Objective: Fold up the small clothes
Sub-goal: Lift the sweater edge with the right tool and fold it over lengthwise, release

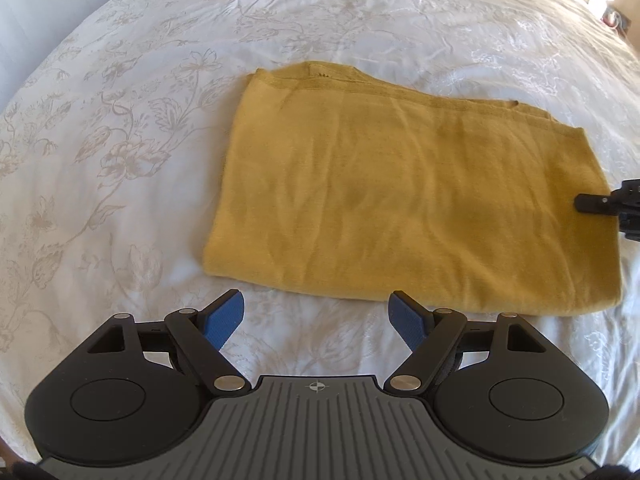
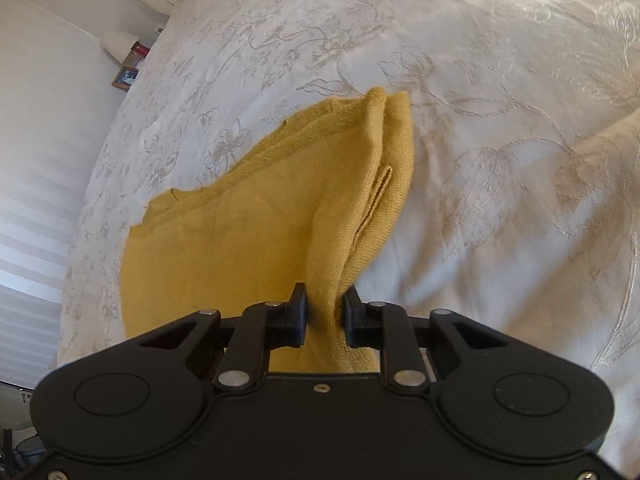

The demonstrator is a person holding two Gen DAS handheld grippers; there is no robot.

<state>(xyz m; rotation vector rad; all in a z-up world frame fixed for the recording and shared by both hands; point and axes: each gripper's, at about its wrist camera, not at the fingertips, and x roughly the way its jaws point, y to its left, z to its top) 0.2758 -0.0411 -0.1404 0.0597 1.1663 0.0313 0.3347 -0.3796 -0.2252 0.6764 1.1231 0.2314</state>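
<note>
A mustard-yellow knit garment [image 1: 404,196] lies folded into a rough rectangle on the white floral bedspread [image 1: 120,140]. My left gripper [image 1: 318,316] is open and empty, hovering just short of the garment's near edge, its blue pads [image 1: 224,320] spread wide. My right gripper [image 2: 325,316] is shut on the garment's right edge [image 2: 320,240], pinching several stacked layers that lift slightly toward it. The right gripper also shows at the right edge of the left wrist view [image 1: 612,204], over the garment's right side.
The bedspread [image 2: 500,160] stretches all around the garment. A bedside table with a lamp and framed picture [image 2: 126,62] stands past the far side of the bed, by a white wall.
</note>
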